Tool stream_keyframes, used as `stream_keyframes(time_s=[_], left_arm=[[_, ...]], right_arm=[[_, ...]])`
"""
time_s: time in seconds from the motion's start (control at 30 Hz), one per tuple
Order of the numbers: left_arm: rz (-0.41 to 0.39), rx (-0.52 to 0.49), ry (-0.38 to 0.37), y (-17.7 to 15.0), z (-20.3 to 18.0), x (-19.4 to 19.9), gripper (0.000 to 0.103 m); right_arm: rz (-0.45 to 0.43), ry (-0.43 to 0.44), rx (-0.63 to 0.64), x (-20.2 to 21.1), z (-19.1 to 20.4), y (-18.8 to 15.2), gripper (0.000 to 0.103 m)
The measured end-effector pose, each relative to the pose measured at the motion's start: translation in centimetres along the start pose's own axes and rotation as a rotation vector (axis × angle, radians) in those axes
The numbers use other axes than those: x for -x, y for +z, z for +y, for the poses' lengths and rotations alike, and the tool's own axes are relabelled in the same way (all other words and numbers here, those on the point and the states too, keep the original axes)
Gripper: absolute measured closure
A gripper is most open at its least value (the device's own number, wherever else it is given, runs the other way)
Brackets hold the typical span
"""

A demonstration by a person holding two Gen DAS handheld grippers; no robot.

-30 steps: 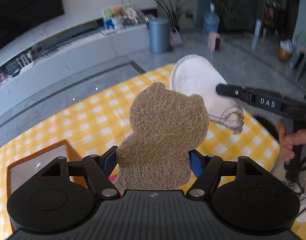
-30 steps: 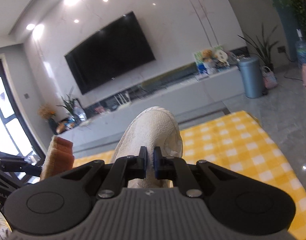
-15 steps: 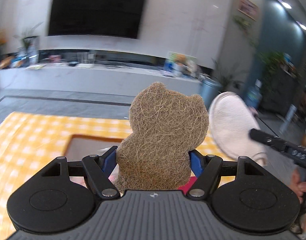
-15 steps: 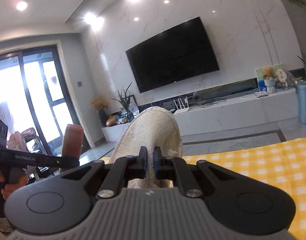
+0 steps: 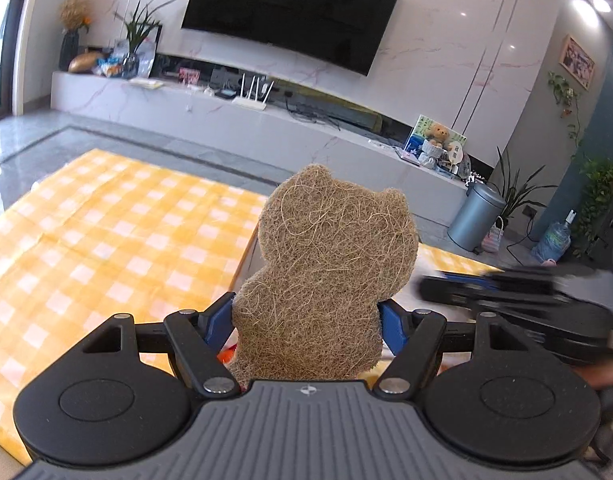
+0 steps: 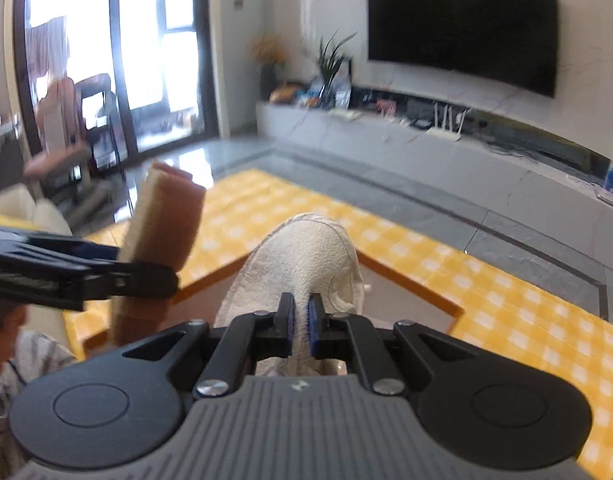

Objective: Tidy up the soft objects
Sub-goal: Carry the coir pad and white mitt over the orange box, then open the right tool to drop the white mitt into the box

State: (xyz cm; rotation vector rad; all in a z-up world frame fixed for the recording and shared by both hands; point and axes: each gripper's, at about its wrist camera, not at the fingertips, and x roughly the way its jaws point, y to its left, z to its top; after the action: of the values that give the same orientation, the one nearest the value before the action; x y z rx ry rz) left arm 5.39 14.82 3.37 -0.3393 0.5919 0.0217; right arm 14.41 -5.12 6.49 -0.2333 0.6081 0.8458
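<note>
The left gripper (image 5: 306,316) is clamped on a bear-shaped loofah sponge (image 5: 326,276), light and springy, gripped low at its waist. The right gripper (image 6: 300,322) pinches a white terry pad (image 6: 306,256), limp and likely floppy. Both hang above the wooden tray (image 6: 426,298), whose contents stay mostly hidden.

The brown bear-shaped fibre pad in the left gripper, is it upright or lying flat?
Upright: the brown bear-shaped fibre pad stands ears-up, its lower part clamped in the left gripper.
</note>
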Motion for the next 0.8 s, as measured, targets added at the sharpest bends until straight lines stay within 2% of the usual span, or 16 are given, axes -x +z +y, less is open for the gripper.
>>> stream_keyframes(time_s=[0.13, 0.23, 0.33, 0.4, 0.57, 0.6, 0.63, 0.7, 0.8], left_arm=[[0.025, 0.021, 0.007, -0.7, 1.4, -0.5, 0.02], [0.054, 0.024, -0.007, -1.1, 1.8, -1.2, 0.02], [0.09, 0.01, -0.028, -1.5, 1.7, -1.4, 0.02], [0.104, -0.006, -0.044, -1.7, 1.2, -1.6, 0.02], [0.143, -0.049, 0.008, -2.3, 0.3, -2.1, 0.02], [0.156, -0.065, 0.03, -2.5, 0.0, -2.2, 0.02], [0.163, -0.082, 0.046, -2.6, -0.2, -2.3, 0.02], [0.177, -0.096, 0.063, -2.9, -0.5, -2.4, 0.02], [0.198, -0.114, 0.105, -3.1, -0.8, -2.9, 0.02]], right_arm=[[0.139, -0.049, 0.061, -6.6, 0.7, 0.8, 0.098], [0.234, -0.157, 0.14, -10.8, 0.1, 0.8, 0.098], [0.301, -0.247, 0.209, -12.9, -0.9, 0.2, 0.098], [0.337, -0.246, 0.201, -13.8, -1.3, 0.0, 0.098], [0.313, -0.266, 0.145, -13.9, -1.6, -0.4, 0.09], [0.296, -0.27, 0.139, -13.5, -1.5, -0.3, 0.081], [0.274, -0.274, 0.128, -12.4, -1.1, -0.2, 0.064], [0.223, -0.282, 0.095, -11.1, -0.8, 0.2, 0.048], [0.172, -0.274, 0.069, -8.7, -0.7, 0.8, 0.048]])
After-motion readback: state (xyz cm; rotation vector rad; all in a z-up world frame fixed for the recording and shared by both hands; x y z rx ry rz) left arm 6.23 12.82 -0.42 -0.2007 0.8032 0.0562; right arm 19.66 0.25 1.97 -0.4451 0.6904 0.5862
